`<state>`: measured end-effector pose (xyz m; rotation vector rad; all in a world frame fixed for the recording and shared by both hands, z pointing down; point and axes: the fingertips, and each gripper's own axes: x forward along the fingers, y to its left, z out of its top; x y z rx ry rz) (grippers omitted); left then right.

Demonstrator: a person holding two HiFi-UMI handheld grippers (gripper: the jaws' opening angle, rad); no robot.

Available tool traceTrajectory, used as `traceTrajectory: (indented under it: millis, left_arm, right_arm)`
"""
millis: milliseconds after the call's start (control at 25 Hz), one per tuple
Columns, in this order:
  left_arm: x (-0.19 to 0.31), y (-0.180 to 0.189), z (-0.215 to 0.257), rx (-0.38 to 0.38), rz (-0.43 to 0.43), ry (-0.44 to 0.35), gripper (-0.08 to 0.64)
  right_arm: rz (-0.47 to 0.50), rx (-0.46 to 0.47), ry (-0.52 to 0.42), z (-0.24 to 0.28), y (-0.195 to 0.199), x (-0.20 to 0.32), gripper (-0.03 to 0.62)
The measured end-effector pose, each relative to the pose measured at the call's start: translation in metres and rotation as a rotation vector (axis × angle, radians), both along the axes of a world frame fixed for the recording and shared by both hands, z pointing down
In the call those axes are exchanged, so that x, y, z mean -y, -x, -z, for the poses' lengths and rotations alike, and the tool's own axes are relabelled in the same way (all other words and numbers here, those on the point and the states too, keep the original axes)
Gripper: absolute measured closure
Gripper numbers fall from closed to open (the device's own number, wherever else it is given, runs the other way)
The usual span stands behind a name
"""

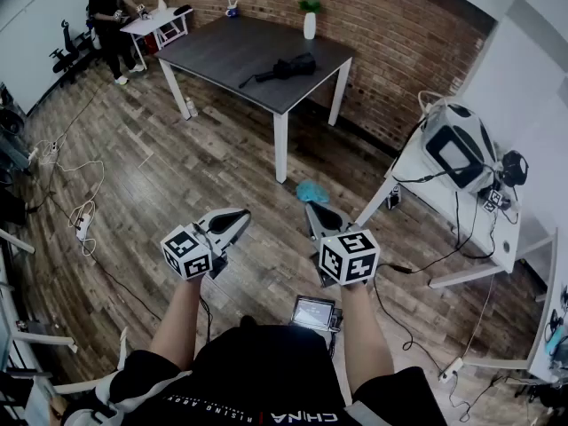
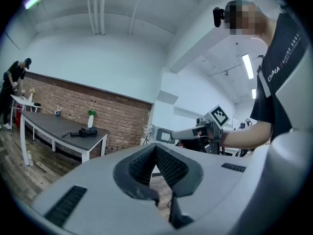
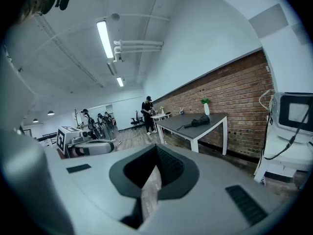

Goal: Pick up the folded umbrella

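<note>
We hold 2 grippers over the wood floor (image 1: 177, 167). The left gripper (image 1: 238, 215) & right gripper (image 1: 312, 209) both have jaws together, w/ nothing in them. The folded umbrella (image 1: 284, 67) lies on the dark counter (image 1: 222, 51), well apart from both.

umbrella (image 1: 286, 67): black cloth | table (image 1: 222, 51): matt top | floor (image 1: 177, 158): wood (planked) | wall (image 1: 390, 25): rough brick

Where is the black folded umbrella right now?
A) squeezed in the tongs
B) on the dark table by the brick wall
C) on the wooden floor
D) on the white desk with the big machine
B: the folded umbrella lies flat on top of the dark table, which stands in front of the brick wall.
</note>
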<state>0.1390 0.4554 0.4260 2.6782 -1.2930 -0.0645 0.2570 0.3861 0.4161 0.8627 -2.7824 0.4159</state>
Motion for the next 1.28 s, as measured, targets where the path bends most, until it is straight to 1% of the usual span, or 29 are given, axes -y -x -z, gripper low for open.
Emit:
traceTrajectory:
  millis: [80,240,360,560,760,1280]
  left_arm:
    - [-0.002,0.0,0.001,-0.013,0.0,0.001,0.558]
    - [-0.004,0.0,0.007,-0.068,-0.002,0.0,0.557]
    - [-0.004,0.001,0.008,-0.086,-0.001,0.001,0.558]
    - [-0.004,-0.002,0.004,-0.065,-0.006,0.005,0.557]
    - [-0.006,-0.008,0.002,-0.055,-0.01,0.006,0.558]
    - [-0.007,-0.014,-0.001,-0.046,0.008,0.016,0.558]
  right_arm:
    - [0.0,-0.001,-0.002,0.001,0.0,-0.001,0.584]
    - [0.004,-0.001,-0.005,0.001,0.001,-0.002,0.584]
    - [0.007,-0.003,-0.006,0.0,0.001,-0.003,0.584]
    - [0.005,0.033,0.016,0.001,-0.002,-0.003,0.584]
    - [0.014,0.011,0.011,-0.002,-0.006,-0.005,0.584]
    - [0.006,0.012,0.023,-0.005,-0.019,-0.004,0.584]
